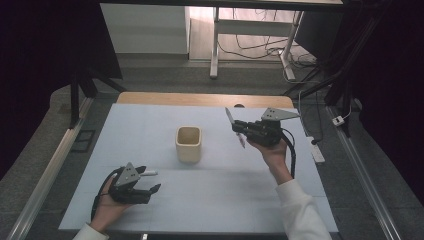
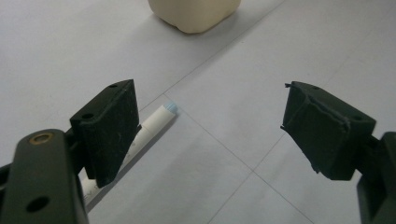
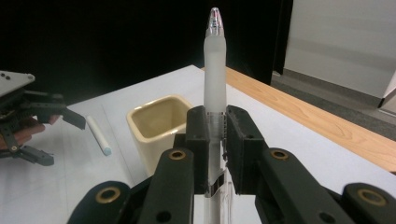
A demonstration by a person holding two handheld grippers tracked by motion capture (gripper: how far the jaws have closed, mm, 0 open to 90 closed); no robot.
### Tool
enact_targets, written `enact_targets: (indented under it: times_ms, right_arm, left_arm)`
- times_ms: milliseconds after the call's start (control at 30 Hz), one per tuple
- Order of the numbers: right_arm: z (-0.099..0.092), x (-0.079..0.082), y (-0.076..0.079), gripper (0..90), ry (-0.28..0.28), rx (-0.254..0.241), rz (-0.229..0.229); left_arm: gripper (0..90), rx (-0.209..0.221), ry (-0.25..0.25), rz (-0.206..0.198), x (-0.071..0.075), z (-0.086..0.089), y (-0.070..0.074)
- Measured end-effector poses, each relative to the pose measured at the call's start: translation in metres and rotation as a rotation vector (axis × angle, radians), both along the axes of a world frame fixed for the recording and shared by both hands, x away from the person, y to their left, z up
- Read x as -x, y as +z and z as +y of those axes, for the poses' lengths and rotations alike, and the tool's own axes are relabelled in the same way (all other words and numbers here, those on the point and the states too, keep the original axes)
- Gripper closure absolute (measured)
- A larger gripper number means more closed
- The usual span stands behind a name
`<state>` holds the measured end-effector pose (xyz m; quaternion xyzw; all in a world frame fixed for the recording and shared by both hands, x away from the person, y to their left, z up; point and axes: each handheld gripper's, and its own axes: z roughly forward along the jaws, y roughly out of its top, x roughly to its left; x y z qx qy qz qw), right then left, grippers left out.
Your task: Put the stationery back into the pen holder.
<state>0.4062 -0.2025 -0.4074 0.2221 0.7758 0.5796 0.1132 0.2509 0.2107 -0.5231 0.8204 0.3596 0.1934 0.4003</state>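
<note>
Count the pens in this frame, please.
2. One frosted pen is clamped upright in the right gripper, right of the cream cup. One white pen lies on the table beside the open left gripper. The cup's inside isn't fully visible.

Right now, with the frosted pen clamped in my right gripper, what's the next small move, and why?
Probably carry the right gripper left until the frosted translucent pen hangs above the square cream cup. The pen is clamped and raised, the cup stands open just beside it, and the left gripper is open by the white marker.
</note>
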Motion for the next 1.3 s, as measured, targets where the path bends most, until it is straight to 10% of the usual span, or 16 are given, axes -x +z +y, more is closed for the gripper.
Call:
enact_targets:
  times_ms: [1300]
  right_arm:
    - [0.041, -0.001, 0.011, 79.3, 0.048, -0.065, -0.036]
  left_arm:
    - [18.3, 0.000, -0.001, -0.001, 0.000, 0.000, 0.000]
